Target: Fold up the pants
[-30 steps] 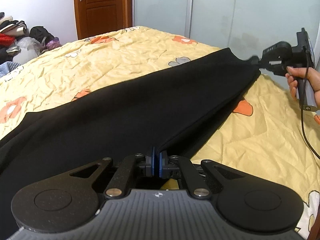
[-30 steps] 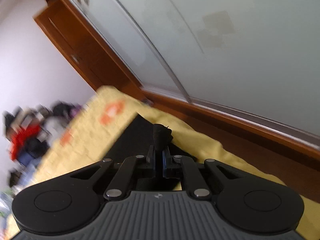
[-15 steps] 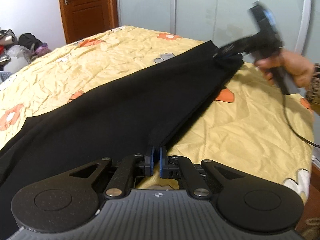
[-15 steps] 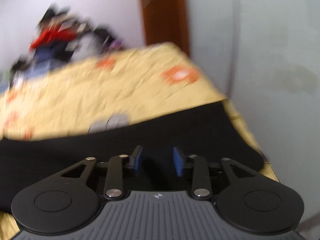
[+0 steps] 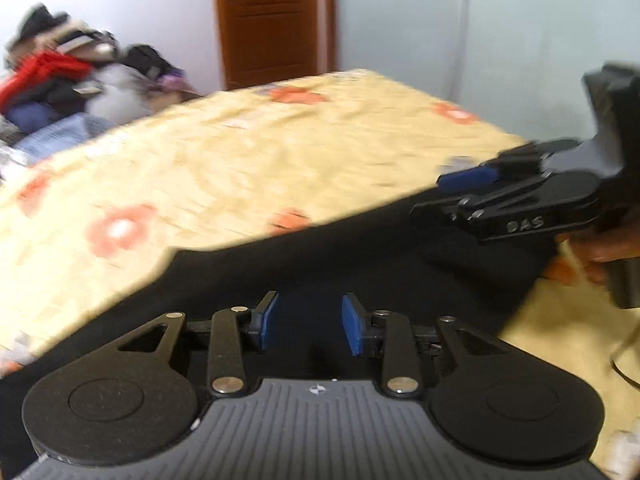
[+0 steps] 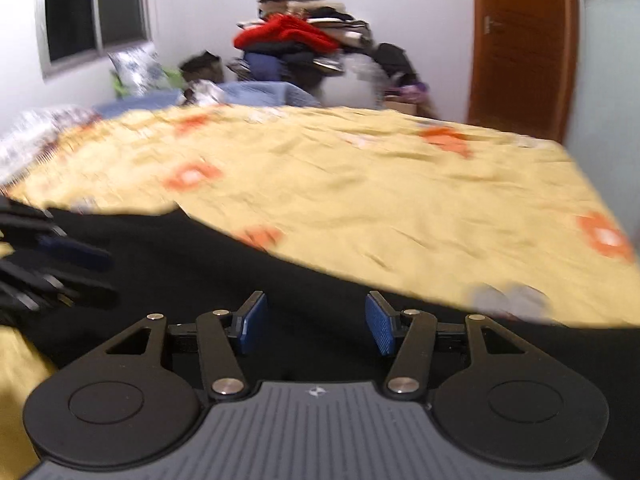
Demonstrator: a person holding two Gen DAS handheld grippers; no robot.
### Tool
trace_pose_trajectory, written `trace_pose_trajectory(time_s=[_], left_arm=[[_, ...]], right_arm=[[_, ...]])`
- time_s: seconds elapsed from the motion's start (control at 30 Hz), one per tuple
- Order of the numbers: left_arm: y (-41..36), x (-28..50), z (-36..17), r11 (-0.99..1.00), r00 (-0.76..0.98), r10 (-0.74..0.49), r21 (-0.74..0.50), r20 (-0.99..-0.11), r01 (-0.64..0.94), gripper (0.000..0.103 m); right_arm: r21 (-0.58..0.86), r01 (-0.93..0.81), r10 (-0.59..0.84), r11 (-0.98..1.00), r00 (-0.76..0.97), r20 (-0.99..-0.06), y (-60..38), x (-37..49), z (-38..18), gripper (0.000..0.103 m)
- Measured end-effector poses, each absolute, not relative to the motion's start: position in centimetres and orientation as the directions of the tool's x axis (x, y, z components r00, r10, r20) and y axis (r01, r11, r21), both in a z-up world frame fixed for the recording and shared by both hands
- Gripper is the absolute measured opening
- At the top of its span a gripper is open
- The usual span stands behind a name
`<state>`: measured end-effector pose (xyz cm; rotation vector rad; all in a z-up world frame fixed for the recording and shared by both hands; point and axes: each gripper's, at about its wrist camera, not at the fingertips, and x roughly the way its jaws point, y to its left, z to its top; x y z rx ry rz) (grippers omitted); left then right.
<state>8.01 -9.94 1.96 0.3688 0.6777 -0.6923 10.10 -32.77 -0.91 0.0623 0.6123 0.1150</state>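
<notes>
Black pants lie in a long band across the near part of the yellow flowered bedspread; they also show in the right wrist view. My left gripper is open and empty just above the pants. My right gripper is open and empty above the pants too. The right gripper shows at the right of the left wrist view, held by a hand. The left gripper shows blurred at the left edge of the right wrist view.
A pile of clothes stands beyond the bed's far side. A brown door is in the far wall and a window at the far left. A cable hangs below the right hand.
Both grippers let go of the pants and opened. The pants now lie flat on the bed. Both cameras swung round toward the far wall, with motion blur.
</notes>
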Motion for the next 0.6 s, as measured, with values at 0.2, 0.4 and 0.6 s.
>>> trace_pose_trajectory(time_s=[0.2, 0.4, 0.6], left_arm=[[-9.2, 11.8, 1.6, 0.792, 0.636, -0.332, 0.161, -0.697, 0.589, 0.047], [-8.1, 12.7, 1.2, 0.815, 0.647, -0.333, 0.136, -0.686, 0.563, 0.05], [-6.8, 15.6, 1.4, 0.868, 0.656, -0.318, 0.067, -0.685, 0.491, 0.06]], right_arm=[[-0.046, -0.217, 0.158, 0.975, 0.826, -0.541, -27.9, 17.4, 0.5, 0.054], [-0.073, -0.401, 0.274, 0.913, 0.736, -0.619, -24.6, 22.2, -1.9, 0.033], [-0.039, -0.451, 0.299, 0.892, 0.653, -0.696, -24.8, 22.7, -3.8, 0.027]])
